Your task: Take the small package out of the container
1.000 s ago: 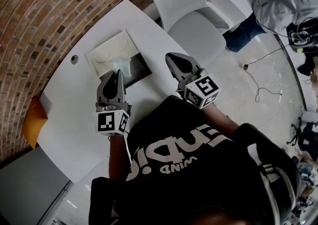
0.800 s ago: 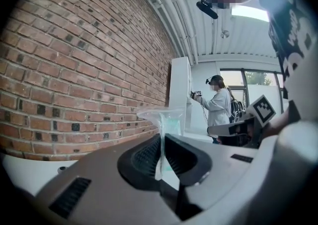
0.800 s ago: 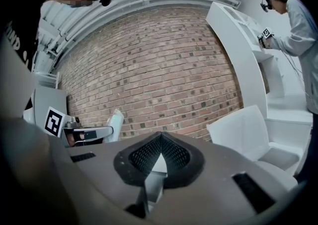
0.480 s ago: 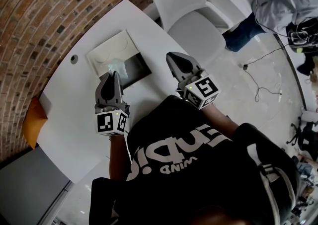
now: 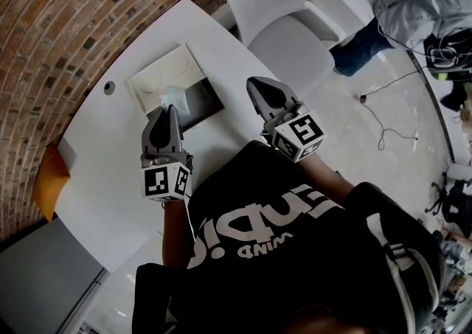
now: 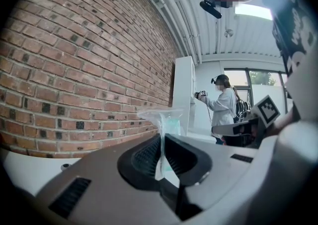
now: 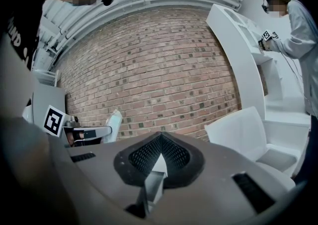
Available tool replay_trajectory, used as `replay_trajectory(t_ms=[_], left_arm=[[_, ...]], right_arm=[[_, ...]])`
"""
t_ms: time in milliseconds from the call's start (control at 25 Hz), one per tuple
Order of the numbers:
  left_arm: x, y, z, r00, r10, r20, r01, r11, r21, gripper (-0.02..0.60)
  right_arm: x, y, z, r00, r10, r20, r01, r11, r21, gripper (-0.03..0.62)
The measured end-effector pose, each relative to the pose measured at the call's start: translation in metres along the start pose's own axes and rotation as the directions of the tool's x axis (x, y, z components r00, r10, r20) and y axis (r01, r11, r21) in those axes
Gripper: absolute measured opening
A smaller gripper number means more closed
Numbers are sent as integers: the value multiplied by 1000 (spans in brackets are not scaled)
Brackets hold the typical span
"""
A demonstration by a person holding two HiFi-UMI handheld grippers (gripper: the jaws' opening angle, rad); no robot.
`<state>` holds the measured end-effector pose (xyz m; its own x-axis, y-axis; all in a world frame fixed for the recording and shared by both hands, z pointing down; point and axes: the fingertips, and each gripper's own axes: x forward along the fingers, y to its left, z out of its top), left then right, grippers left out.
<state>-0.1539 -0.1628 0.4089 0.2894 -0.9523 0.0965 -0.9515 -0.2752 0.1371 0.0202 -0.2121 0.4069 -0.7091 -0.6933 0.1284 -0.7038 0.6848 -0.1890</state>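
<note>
The small package (image 5: 175, 96) is a clear plastic bag with a pale green content. My left gripper (image 5: 169, 111) is shut on its lower edge, and it stands up between the jaws (image 6: 164, 127) just above the container (image 5: 205, 101). The container is a shallow dark box with a white lid (image 5: 166, 73) folded open behind it. My left gripper (image 6: 162, 158) points almost level at the brick wall. My right gripper (image 5: 255, 89) hovers to the right of the container, its jaws shut with nothing between them (image 7: 160, 138). From the right gripper view, the left gripper (image 7: 89, 132) and the package (image 7: 114, 121) show at left.
The white table (image 5: 110, 178) runs along a brick wall (image 5: 51, 23) and has a small round hole (image 5: 109, 87). A white chair (image 5: 284, 23) stands at the table's right end. An orange object (image 5: 50, 178) sits off the left edge. A person (image 5: 413, 1) stands far right.
My left gripper has shifted slightly back toward me with the package still held. The right gripper has stayed where it was.
</note>
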Motion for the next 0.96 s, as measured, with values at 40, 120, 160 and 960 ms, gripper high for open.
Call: replay_trajectory(t_ms=[40,120,160,960], left_arm=[[0,-1,0,1000,-1,-1,1,1000,0,29],[0,-1,0,1000,-4,-2,4,1000,0,29],[0,-1,0,1000,-4,-2,4,1000,-1,29],[2,-1,-7,1000,-4,-27,3,1000,-20,29]], right_arm=[[0,0,1,1000,-1,1,1,1000,4,-2],[0,0,-2,1000,4,-2,-4,1000,-7,-2],[0,0,-3,1000,6,-4,-6,1000,-11,0],[1,0,-5,1000,15,-20,-16,1000,-9,-1]])
